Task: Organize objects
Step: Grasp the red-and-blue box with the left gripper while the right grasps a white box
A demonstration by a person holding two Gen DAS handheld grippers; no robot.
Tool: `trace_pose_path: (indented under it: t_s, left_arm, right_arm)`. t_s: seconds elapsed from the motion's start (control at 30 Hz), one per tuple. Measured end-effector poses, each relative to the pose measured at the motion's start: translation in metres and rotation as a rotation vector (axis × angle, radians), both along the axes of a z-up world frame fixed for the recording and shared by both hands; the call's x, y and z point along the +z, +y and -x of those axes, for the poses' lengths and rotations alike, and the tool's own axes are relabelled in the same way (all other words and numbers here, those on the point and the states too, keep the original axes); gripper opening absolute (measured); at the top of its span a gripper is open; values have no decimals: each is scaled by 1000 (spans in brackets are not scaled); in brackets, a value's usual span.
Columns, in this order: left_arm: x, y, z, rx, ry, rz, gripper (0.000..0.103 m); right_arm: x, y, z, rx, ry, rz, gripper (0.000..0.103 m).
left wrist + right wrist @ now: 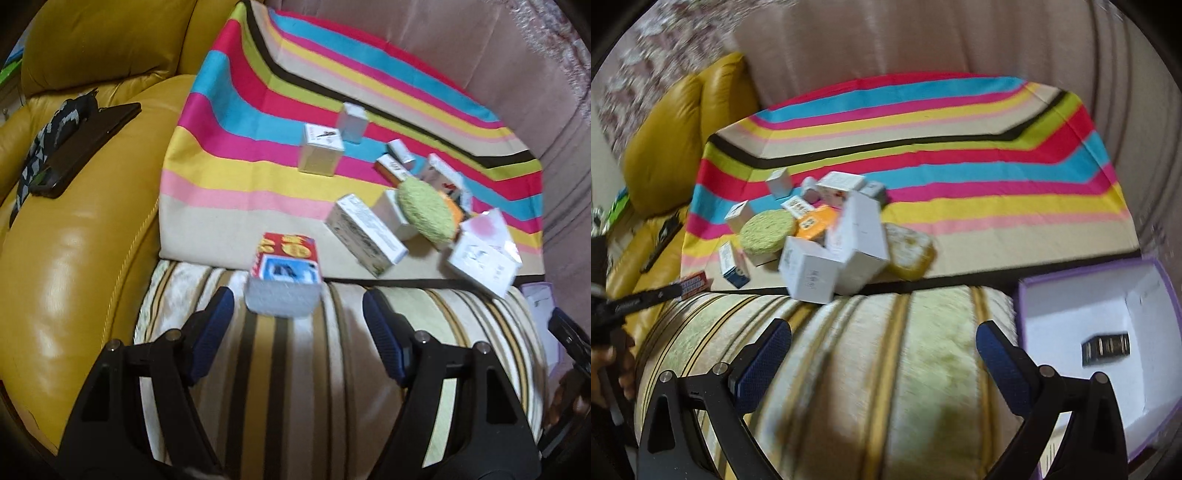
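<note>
A red-topped box [283, 275] stands at the near edge of the striped cloth [229, 147], just ahead of my open, empty left gripper [297, 328]. It also shows far left in the right wrist view [692, 284]. A pile of small boxes lies to the right, with a green round pad [424, 210] and a white open-flap box [480, 258]. In the right wrist view my right gripper [882, 358] is open and empty over the striped cushion [868, 369], short of the white box [809, 271], the green pad [768, 232] and a yellow sponge [910, 254].
A purple-rimmed open box [1023, 295] sits at the right, with a small dark item [1104, 347] inside. A yellow leather armchair [74, 240] at the left carries a dark phone-like device [88, 147]. A pink curtain [923, 40] hangs behind.
</note>
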State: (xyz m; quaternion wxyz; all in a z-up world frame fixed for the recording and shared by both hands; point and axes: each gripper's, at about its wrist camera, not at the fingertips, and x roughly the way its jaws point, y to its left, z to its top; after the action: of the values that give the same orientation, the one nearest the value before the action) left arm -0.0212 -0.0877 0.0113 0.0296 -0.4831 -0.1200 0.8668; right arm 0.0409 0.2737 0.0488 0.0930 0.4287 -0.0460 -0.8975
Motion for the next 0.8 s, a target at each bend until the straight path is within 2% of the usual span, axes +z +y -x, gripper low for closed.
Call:
trace_pose_path:
  t_s: [0.13, 0.2, 0.27, 0.67, 0.8]
  left_arm:
    - [-10, -2, 17, 2, -35, 1, 67]
    - [-14, -1, 22, -4, -47, -1, 55]
    - [-18, 0, 26, -15, -60, -11, 47]
    - [-16, 3, 17, -40, -39, -24, 47]
    - [-16, 2, 14, -44, -35, -31, 47]
  right_arm:
    - [-4, -15, 13, 51, -23, 38, 102]
    - [-8, -21, 18, 59, -42, 65, 102]
    - [-12, -24, 25, 58, -68, 91, 102]
    - [-28, -42, 53, 83, -139, 147, 101]
    - [-34, -49, 62, 104, -162, 163, 92]
